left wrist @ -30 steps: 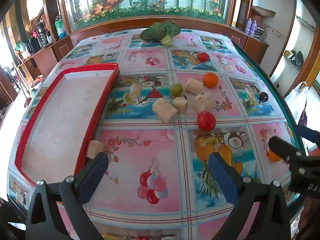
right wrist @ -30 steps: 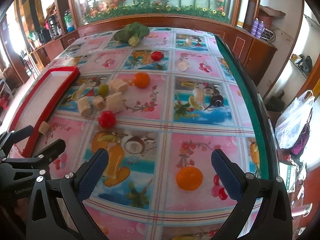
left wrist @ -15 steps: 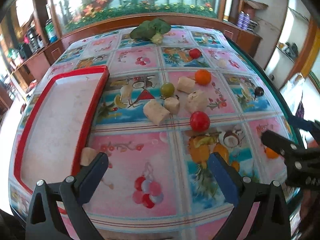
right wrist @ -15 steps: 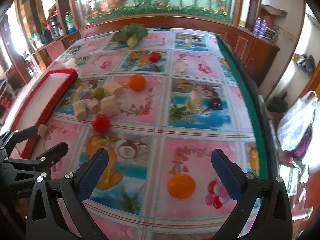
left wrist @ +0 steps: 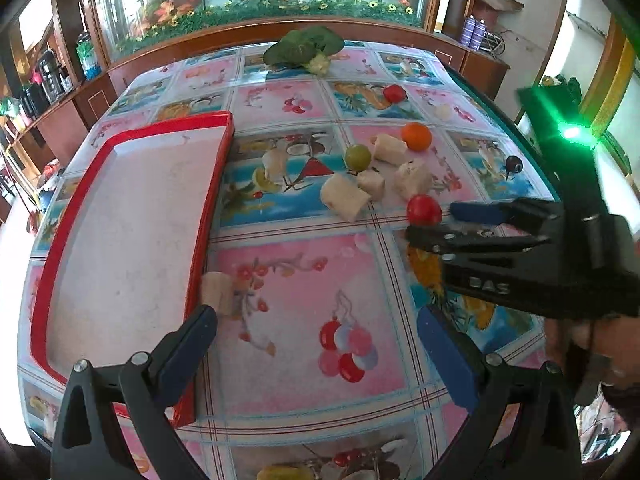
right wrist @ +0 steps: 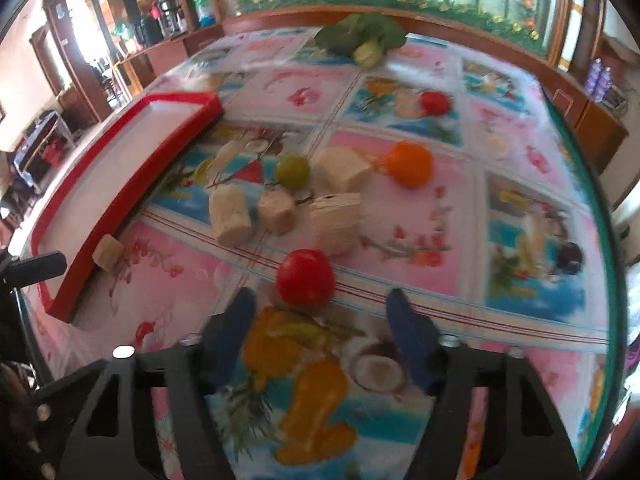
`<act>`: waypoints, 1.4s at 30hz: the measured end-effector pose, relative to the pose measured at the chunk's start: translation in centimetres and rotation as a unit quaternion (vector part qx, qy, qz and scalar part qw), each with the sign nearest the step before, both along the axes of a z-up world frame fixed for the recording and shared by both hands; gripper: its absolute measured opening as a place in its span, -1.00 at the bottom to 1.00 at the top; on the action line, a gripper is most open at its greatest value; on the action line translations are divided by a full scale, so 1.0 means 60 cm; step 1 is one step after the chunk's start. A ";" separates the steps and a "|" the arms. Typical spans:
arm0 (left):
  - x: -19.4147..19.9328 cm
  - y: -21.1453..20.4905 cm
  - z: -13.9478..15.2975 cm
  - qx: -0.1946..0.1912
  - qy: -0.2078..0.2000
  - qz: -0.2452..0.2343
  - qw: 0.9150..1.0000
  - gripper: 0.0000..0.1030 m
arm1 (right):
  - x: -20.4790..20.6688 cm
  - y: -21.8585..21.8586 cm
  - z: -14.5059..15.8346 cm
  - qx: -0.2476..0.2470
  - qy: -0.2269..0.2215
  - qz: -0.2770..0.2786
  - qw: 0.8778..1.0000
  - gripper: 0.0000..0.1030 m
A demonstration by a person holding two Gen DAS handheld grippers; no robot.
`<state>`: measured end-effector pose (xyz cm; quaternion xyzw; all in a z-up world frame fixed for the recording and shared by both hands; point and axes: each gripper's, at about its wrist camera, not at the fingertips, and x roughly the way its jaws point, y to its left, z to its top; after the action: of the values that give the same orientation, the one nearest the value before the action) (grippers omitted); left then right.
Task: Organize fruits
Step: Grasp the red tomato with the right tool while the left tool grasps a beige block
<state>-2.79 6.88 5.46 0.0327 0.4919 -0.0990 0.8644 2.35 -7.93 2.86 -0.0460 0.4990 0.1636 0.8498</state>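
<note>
Closing now, the right gripper (right wrist: 320, 312) has dropped in on the nearest red tomato (right wrist: 306, 282), jaws narrowing from full width; the tomato sits just ahead of the blue fingertips (right wrist: 240, 312) and a little toward the left one, not yet pinched, nothing pressed between the pads. A second ago this gripper hung wide over the printed cloth well short of the fruit, so the reach is done and the grasp is starting. Left gripper (left wrist: 316, 332) holds wide and empty, low over the tablecloth (left wrist: 304, 280) beside the red tray (left wrist: 208, 208); one pale chunk (left wrist: 218, 292) lies against the tray's outer wall near its left finger. Beyond the tomato: a cluster of pale cut pieces (right wrist: 334, 222), a green grape-like fruit (right wrist: 293, 170), an orange (right wrist: 410, 163), a second red tomato (right wrist: 435, 102) farther back, a dark small fruit (right wrist: 570, 258) to the right, leafy greens (right wrist: 360, 38) at the far edge. Tray looks bare, so sorting has barely begun; my read is the tomato goes first, and the risk is it rolling off as the jaws shut off-centre.
</note>
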 end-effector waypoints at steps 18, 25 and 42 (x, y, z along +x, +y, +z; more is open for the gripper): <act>0.122 -0.060 -0.032 -0.063 0.044 -0.042 0.996 0.65 | -0.012 -0.054 0.025 0.000 -0.029 -0.029 0.999 -0.38; 0.155 -0.071 -0.062 -0.038 0.059 -0.082 0.994 0.29 | -0.021 -0.081 0.029 0.009 -0.021 -0.038 0.999 -0.37; 0.125 -0.069 -0.059 -0.058 0.033 -0.078 0.995 -0.26 | -0.035 -0.083 0.025 0.018 -0.009 -0.033 0.999 -0.37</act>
<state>4.69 2.74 1.90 0.0169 0.5097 -0.1953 0.8377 0.23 -12.93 4.36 -0.0156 0.4894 0.1442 0.8599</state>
